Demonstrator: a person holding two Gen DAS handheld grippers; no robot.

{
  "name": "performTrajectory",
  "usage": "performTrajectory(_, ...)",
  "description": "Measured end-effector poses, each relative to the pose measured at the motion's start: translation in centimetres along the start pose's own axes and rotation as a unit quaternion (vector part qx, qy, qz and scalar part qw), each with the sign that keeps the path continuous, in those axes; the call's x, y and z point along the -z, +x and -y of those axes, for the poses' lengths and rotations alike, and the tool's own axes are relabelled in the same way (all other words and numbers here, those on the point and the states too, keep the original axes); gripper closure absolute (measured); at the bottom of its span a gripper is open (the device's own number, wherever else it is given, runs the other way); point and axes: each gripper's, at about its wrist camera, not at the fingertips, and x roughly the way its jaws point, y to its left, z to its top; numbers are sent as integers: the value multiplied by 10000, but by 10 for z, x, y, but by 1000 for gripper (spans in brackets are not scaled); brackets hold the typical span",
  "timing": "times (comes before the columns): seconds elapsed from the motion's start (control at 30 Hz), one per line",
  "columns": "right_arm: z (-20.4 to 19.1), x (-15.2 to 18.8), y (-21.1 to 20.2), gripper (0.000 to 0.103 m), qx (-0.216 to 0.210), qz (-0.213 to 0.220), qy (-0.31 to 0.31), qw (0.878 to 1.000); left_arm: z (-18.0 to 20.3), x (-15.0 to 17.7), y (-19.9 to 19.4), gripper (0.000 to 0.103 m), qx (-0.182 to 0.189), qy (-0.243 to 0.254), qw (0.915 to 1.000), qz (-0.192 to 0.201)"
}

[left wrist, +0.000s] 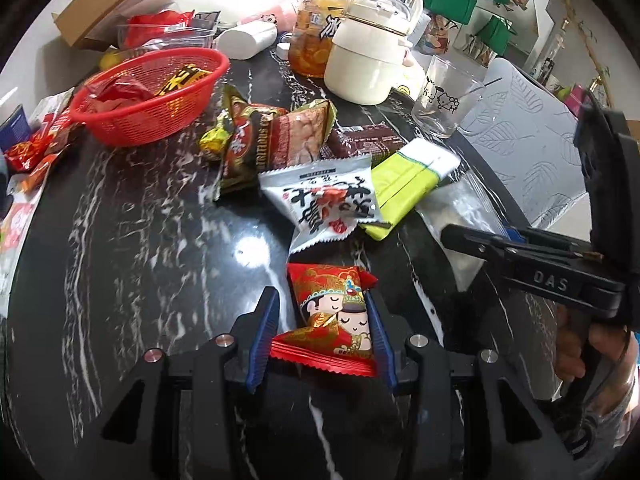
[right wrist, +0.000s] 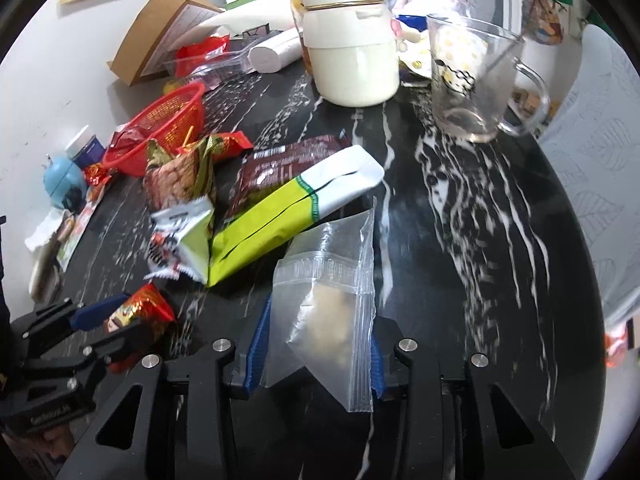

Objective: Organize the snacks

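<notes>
At the near edge of the left wrist view, my left claw (left wrist: pixel 322 330) is clamped on one red snack packet (left wrist: pixel 334 312) printed with two cartoon faces, a blue pad pressing each side. Just beyond it on the black marbled table (left wrist: pixel 140 240) lies one white snack packet (left wrist: pixel 324 198) with bold black characters, and to its right one lime-green and white packet (left wrist: pixel 404 178), with one dark brown bar wrapper (left wrist: pixel 366 140) behind. To the far left of these sit two crumpled packets, one dark brown and gold (left wrist: pixel 244 140), one green-edged with nuts pictured (left wrist: pixel 300 136). One red mesh basket (left wrist: pixel 156 116) stands at the far left with two wrappers inside. One cream kettle (left wrist: pixel 368 64), one juice bottle (left wrist: pixel 316 40) and one glass mug (left wrist: pixel 448 96) stand at the far side. My right claw (left wrist: pixel 452 236) reaches in from the right over a clear bag.

Low in the right wrist view, my right claw (right wrist: pixel 316 344) is closed on one clear zip bag (right wrist: pixel 328 312) holding something pale; the bag's sides sit against both blue pads. The lime-green packet (right wrist: pixel 272 232) lies just beyond, touching the bag's far end. My left claw (right wrist: pixel 116 324) shows at the near left with the red packet (right wrist: pixel 148 308) in its grip. The basket (right wrist: pixel 168 120) sits far left, the kettle (right wrist: pixel 352 64) and mug (right wrist: pixel 476 80) at the far side.
</notes>
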Motion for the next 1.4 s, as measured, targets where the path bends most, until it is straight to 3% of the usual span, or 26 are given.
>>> performTrajectory(0.57, -19, 50, -35, 63, -16, -117, -53, 9999, 2, 21, -8, 60, 74, 103, 9997, -214)
performTrajectory(1.07, -22, 55, -26, 59, 177, -196, -94, 9996, 17, 23, -2, 60, -381, 632, 9972, -123)
performTrajectory(1.4, -20, 56, -32, 66, 64, -98, 49, 9999, 10, 23, -11, 62, -327, 504, 9982, -73)
